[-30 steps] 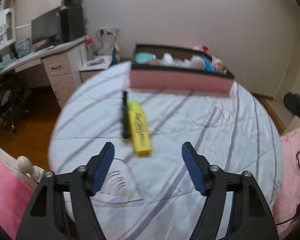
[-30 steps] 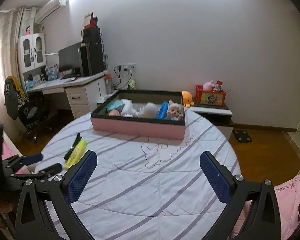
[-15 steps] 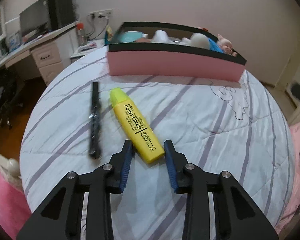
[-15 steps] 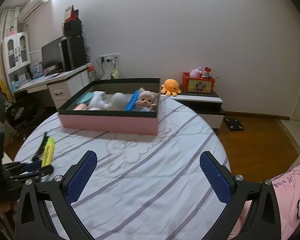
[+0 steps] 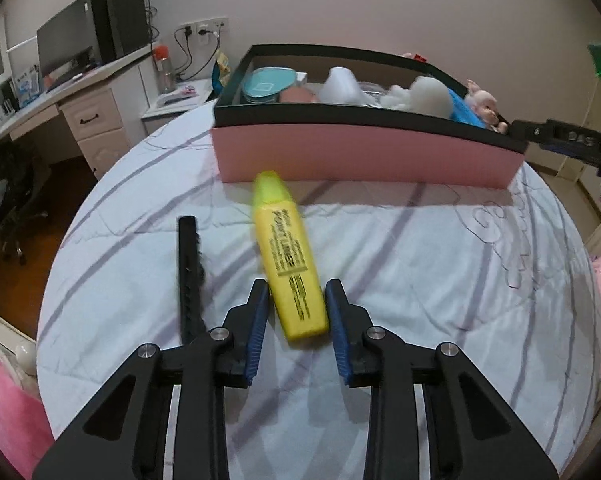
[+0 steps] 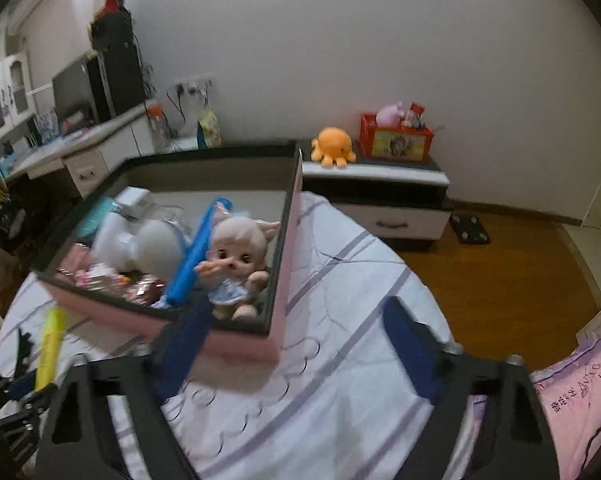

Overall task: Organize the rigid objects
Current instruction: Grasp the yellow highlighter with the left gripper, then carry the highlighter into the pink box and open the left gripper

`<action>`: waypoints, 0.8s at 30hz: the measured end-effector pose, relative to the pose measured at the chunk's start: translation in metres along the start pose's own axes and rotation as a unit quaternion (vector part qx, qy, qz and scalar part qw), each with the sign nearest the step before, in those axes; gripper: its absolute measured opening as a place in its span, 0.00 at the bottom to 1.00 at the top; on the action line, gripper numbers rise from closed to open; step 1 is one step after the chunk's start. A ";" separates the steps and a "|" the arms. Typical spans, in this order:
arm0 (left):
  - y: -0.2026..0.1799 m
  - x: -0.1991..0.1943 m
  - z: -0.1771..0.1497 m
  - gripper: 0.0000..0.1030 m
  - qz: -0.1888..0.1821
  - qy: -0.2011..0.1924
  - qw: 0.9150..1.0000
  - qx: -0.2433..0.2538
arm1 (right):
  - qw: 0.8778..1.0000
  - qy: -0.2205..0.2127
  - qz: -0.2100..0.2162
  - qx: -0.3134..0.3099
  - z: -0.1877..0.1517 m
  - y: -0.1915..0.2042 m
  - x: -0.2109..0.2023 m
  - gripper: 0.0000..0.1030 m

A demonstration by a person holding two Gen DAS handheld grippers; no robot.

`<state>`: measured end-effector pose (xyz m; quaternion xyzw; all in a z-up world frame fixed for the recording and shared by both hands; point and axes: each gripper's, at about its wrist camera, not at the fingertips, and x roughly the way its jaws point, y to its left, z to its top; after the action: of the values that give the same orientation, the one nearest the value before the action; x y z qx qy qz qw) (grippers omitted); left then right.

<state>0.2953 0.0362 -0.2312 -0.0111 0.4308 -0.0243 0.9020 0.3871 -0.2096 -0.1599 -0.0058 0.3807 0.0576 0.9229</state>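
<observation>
A yellow highlighter point(image 5: 284, 248) lies along the striped bedsheet, pointing at the pink box point(image 5: 360, 152). My left gripper point(image 5: 296, 304) is closing, and its blue pads touch both sides of the highlighter's rear end. A black comb-like stick point(image 5: 188, 276) lies just left of it. In the right wrist view my right gripper point(image 6: 296, 348) is closing with the near corner of the pink box point(image 6: 290, 240) between its fingers; the pads do not press on it. The box holds a doll point(image 6: 236, 260), a blue tube point(image 6: 192, 256) and white plush items. The highlighter point(image 6: 50, 344) shows at the lower left.
A white desk point(image 5: 92, 120) with a monitor stands back left. A low cabinet point(image 6: 380, 184) with an orange plush octopus point(image 6: 332, 148) and a red box point(image 6: 396, 136) stands behind the bed. Wooden floor point(image 6: 500, 264) lies to the right, a pink pillow point(image 6: 572, 396) at the lower right.
My left gripper moved forward over the highlighter and narrowed onto its end. My right gripper swung in close to the pink box and its jaws came closer together.
</observation>
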 end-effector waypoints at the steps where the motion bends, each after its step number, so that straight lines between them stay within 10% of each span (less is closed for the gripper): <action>1: 0.004 0.001 0.002 0.29 -0.005 -0.001 1.000 -0.003 | 1.000 0.005 0.002 0.000 0.003 -0.001 0.005 0.52; 24: 0.043 -0.033 0.027 0.25 0.019 -0.065 0.998 -0.021 | 0.997 0.066 0.019 -0.020 0.016 0.003 0.031 0.25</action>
<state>0.2972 0.0809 -0.1901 -0.0238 0.3721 0.0025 0.9279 0.4197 -0.2023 -0.1703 -0.0202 0.4394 0.0826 0.8942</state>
